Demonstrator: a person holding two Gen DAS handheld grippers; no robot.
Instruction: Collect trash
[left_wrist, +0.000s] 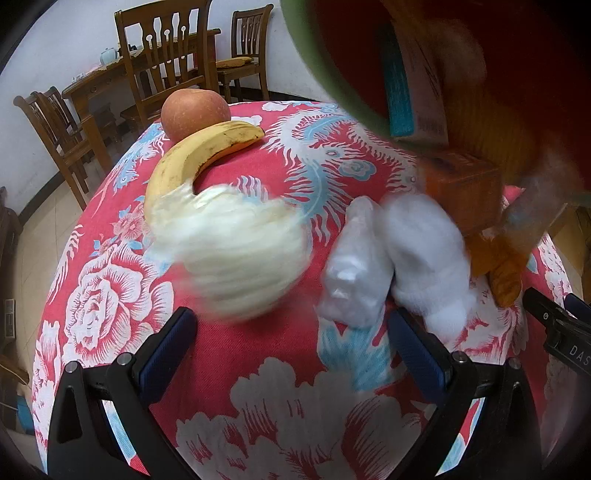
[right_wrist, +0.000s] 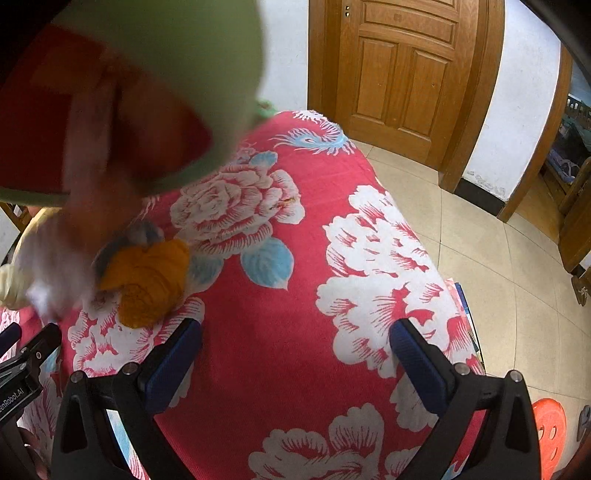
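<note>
Red floral cloth covers the worktop (left_wrist: 258, 387), where blurred trash lies scattered: a cream foam fruit net (left_wrist: 236, 254), white tissue wads (left_wrist: 424, 251), orange peel (right_wrist: 147, 280) and an orange carton (left_wrist: 461, 184) below a tilted green-rimmed bin (left_wrist: 332, 74). Collection looks unfinished. Both left tongs (left_wrist: 291, 354) and right tongs (right_wrist: 295, 358) gape wide, empty, just short of it.

Between the left tongs (left_wrist: 291, 354) lies bare worktop (left_wrist: 258, 343) cloth, but just ahead a blurred cream foam net (left_wrist: 236, 254) and white crumpled wrappers (left_wrist: 388, 266) block the way. A banana (left_wrist: 192, 158) and an apple (left_wrist: 195, 110) stand farther back. A tilted green-rimmed bin (left_wrist: 369, 74) hangs over the right side above orange peel (right_wrist: 147, 280). Before the right tongs (right_wrist: 295, 354) the cloth is free to the far edge.
</note>
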